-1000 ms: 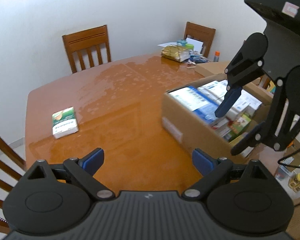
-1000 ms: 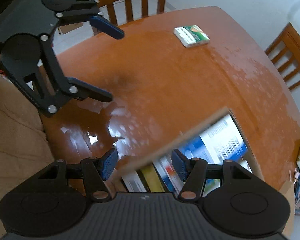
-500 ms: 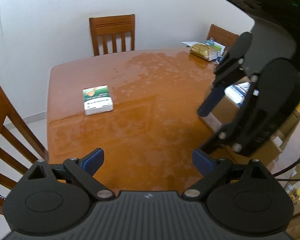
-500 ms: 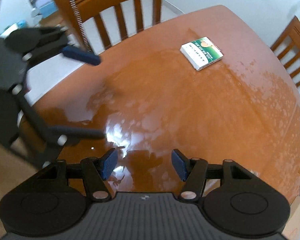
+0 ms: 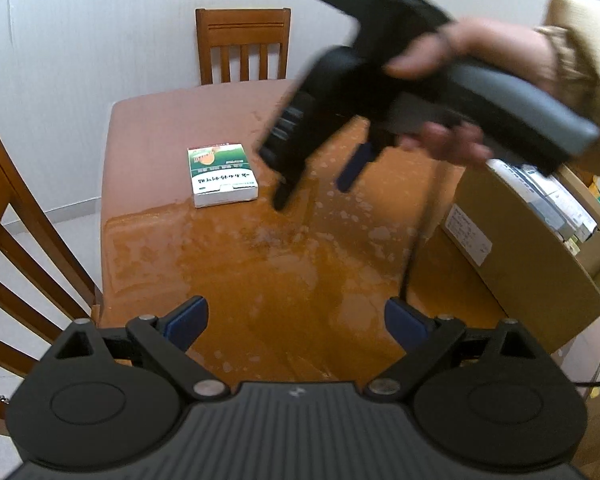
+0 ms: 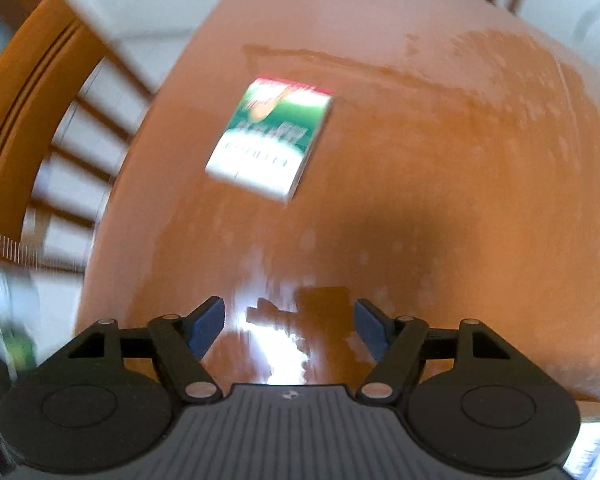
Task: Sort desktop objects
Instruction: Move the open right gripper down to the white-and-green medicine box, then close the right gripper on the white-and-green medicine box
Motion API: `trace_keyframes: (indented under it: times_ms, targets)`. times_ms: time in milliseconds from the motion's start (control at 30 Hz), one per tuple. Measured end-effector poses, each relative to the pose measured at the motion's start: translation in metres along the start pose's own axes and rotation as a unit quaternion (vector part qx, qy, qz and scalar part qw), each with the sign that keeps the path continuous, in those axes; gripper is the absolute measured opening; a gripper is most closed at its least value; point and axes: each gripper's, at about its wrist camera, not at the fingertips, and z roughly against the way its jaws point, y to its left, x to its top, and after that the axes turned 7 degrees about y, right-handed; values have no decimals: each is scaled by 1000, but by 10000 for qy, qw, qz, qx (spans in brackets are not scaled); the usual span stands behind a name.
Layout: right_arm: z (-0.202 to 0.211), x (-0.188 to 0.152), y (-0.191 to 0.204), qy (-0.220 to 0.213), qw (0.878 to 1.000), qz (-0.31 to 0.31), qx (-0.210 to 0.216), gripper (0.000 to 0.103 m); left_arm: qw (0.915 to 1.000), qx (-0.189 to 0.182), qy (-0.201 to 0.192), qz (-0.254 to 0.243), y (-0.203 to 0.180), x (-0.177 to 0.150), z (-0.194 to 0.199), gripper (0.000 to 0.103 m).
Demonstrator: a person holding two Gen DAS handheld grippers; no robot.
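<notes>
**Both grippers empty above the table**

Here our right gripper point(image 6: 287, 326) is opening, nothing between its jaws; our left gripper point(image 5: 296, 322) gapes wide, empty. The green box point(image 5: 223, 174) lies flat on the table point(image 5: 284, 264), carton point(image 5: 532, 248) at the right.

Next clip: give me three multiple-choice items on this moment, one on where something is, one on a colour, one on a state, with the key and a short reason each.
1. Where does the green and white box lie?
A. flat on the table
B. inside the carton
C. on a chair seat

2. What colour are the pads of the left gripper?
A. red
B. blue
C. yellow

3. What is between the jaws of the right gripper?
A. the green and white box
B. a bottle
C. nothing

Key: 1 A, the box rests alone on bare wood, apart from the carton. 2 B, both pads show blue at the fingertips. 3 C, the jaws are opening over bare table, with the box farther ahead.
</notes>
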Motion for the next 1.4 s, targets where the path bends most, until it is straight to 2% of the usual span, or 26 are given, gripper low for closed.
trace_keyframes:
  times_ms: [67,233,433,500,667,800,900,967,1000,1033,1067,1167,1267,1400]
  targets:
    - [-8,16,-3,-106,9991,-384,108,76,10000,-44,-6,33,2,0,-2,95]
    - [-24,53,4,-403,9945,-942,239,87,9997,-111,17,197,12,-3,-4,95]
    - [-51,89,19,-463,9897,-1345,-140,89,9991,-134,7,398,24,-7,-7,95]
    - [-56,94,22,-538,9870,-1510,-149,94,9990,-124,-8,441,26,-7,-7,95]
    - [-58,101,30,-716,9845,-1589,-192,94,9986,-97,-21,516,28,-10,-6,95]
    - [-53,105,27,-792,9772,-1966,-88,96,9985,-103,13,537,27,-11,-6,95]
    - [-64,115,28,-484,9718,-2306,-103,97,9988,-112,21,468,24,-12,-3,95]
    - [-64,116,34,-585,9724,-2243,-262,96,9990,-130,36,419,21,-13,0,95]
    - [-64,117,37,-640,9731,-2186,-357,92,9991,-144,55,394,20,-13,2,95]
    - [-64,116,42,-720,9765,-1950,-568,79,9992,-157,87,358,19,-14,3,95]
    - [-63,115,47,-790,9789,-1729,-753,78,9993,-162,131,303,17,-14,4,95]
    - [-62,99,51,-812,9836,-1430,-742,78,9995,-157,273,87,11,-15,6,95]
    - [-57,66,45,-854,9861,-1339,-497,78,9988,-227,407,-127,4,-16,8,95]
    - [-55,26,40,-918,9881,-1121,-523,78,9971,-320,584,-379,-6,-19,11,95]
